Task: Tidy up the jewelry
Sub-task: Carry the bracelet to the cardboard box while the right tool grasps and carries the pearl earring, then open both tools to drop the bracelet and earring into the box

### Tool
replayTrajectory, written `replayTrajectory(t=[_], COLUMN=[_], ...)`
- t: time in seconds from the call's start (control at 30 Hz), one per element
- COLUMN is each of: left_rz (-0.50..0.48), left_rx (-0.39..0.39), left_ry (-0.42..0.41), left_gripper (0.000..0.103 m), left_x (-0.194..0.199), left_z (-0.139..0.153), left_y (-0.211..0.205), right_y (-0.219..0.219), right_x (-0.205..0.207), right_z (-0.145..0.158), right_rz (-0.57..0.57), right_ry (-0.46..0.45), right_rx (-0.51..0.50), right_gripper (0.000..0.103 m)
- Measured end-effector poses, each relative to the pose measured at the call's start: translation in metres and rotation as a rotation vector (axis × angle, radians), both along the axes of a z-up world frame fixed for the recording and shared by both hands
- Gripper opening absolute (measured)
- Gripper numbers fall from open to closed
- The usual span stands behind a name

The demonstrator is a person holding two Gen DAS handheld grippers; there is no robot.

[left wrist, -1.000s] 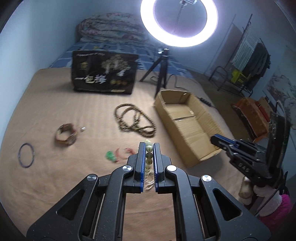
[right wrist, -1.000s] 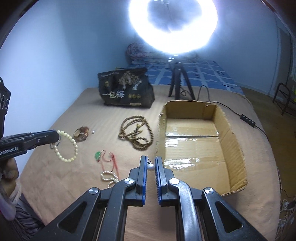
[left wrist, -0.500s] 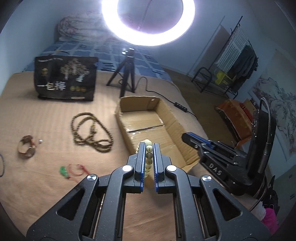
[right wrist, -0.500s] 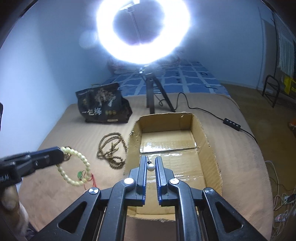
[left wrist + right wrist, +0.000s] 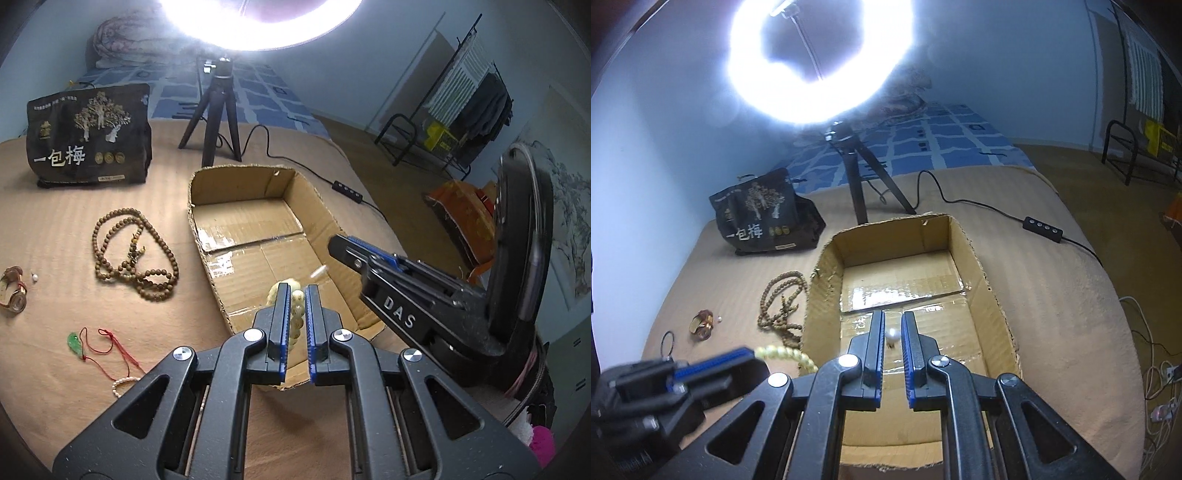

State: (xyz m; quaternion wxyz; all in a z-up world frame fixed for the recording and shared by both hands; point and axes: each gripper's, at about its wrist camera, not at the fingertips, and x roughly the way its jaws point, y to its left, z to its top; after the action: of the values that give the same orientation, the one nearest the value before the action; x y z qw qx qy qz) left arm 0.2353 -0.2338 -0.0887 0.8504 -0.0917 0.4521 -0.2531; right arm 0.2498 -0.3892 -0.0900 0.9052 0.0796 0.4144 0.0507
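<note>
Over box (image 5: 979,266) | right claw (image 5: 893,325) opening, pearl (image 5: 892,335) between (loose) | left claw (image 5: 295,295) clamps bracelet (image 5: 297,314)

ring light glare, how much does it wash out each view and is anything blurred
Left wrist view: the ring light blows out the top edge and hazes the bedding behind; a pale streak over the cardboard box is smeared. Right wrist view: its glare whitens the wall; the left gripper is soft.
</note>
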Motion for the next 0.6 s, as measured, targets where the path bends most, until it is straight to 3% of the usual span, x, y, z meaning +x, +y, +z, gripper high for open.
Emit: replayTrajectory(t=[0.03,0.1,0.2,0.6], left_rz=[-0.005,-0.014,-0.009,-0.004], left_rx=[0.004,0.01,0.02,0.062], left_ry=[0.001,0.005,0.005,-0.026], left_gripper=[0.005,0.006,0.018,0.022], left_x=[0.0,0.0,0.0,-0.006], left_z=[-0.001,-0.002,-0.003,0.002], left_y=[-0.001,-0.002,-0.001,0.009], right_y=[-0.001,-0.001,-0.001,-0.008], right_x=[0.002,0.005,0.006,0.002], right_z=[-0.001,-0.002,0.0,0.005], right_rz=[-0.005,-0.013,-0.029,-0.075], right_ry=[0.004,0.005,-0.002,-0.017], right_rx=[0.004,0.016,0.003,0.008], right_gripper=[0.014,0.031,0.047,0.048])
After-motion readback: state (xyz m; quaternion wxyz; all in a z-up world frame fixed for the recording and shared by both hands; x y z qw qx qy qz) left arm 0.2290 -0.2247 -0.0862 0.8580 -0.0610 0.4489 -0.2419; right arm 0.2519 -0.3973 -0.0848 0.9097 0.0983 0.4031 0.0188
